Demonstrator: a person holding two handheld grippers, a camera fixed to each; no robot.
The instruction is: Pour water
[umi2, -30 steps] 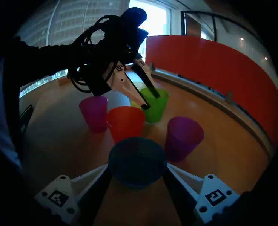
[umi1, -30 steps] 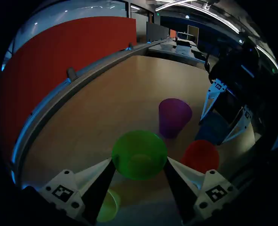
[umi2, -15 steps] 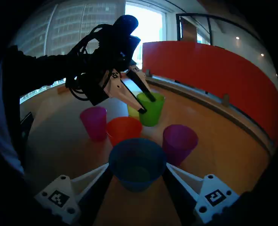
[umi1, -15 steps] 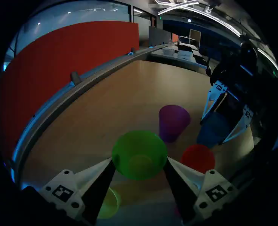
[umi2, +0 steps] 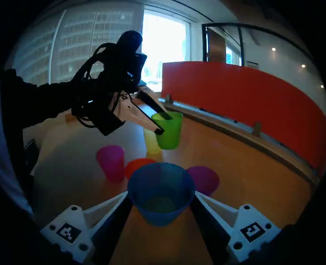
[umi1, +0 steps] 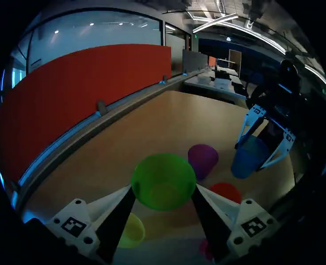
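In the left gripper view, the left gripper [umi1: 163, 189] pinches a green translucent plastic cup [umi1: 163, 176] between its two fingers, mouth toward the camera, above a pale wooden desk [umi1: 163, 115]. Beyond it a purple plastic cup [umi1: 203, 159] stands on the desk. An orange-red plastic cup [umi1: 227, 191] is half hidden by one finger, and a yellow plastic cup [umi1: 132, 229] is cut off by the other. A pink sliver [umi1: 205, 248] at the bottom edge is too small to name. Far right, in dim light, the right gripper [umi1: 250, 154] clamps a blue plastic cup [umi1: 244, 162]. A red partition wall [umi1: 74, 92] runs along the desk's far edge.

In the right gripper view, the right gripper's fingers press both sides of the blue cup, which covers part of the orange-red and purple cups. A pale patch lies at its bottom; whether it is water cannot be told. A pink plastic cup [umi2: 111, 161] stands to the left. A dark-sleeved arm [umi2: 34, 104] carries the left gripper, which holds the green cup upright in the air and hides part of the yellow one. The hand is lost among black cables.
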